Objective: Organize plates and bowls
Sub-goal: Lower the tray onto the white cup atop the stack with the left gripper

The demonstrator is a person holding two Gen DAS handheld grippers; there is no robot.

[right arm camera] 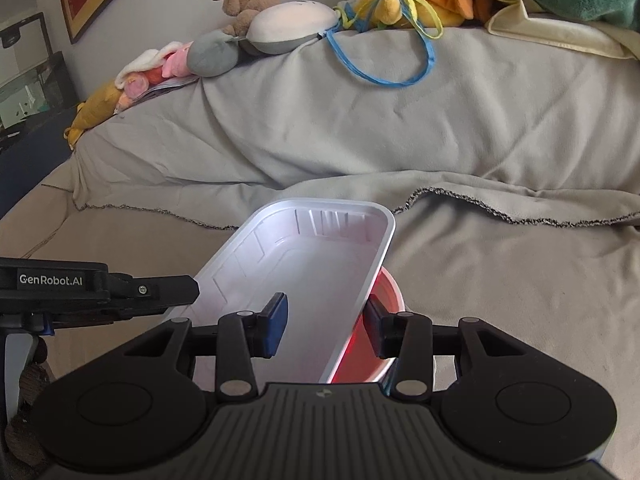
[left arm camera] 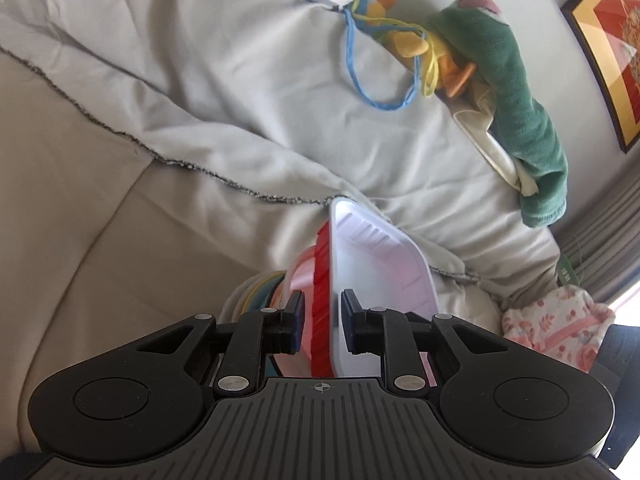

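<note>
Right wrist: plush toys [right arm camera: 280, 24], blanket [right arm camera: 440, 128] behind white tray [right arm camera: 320, 264].

Grey blanket [right arm camera: 360, 128] over sofa [left arm camera: 80, 220], plush toys [right arm camera: 280, 20], green cloth [left arm camera: 520, 100], framed picture [left arm camera: 608, 40].

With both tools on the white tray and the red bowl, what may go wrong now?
1. The white rectangular foam tray sits tilted on the red plastic bowl; it may slide off.
2. The left tool and right tool both seem to pinch the thin rims; pulling apart may bend the tray.
</note>
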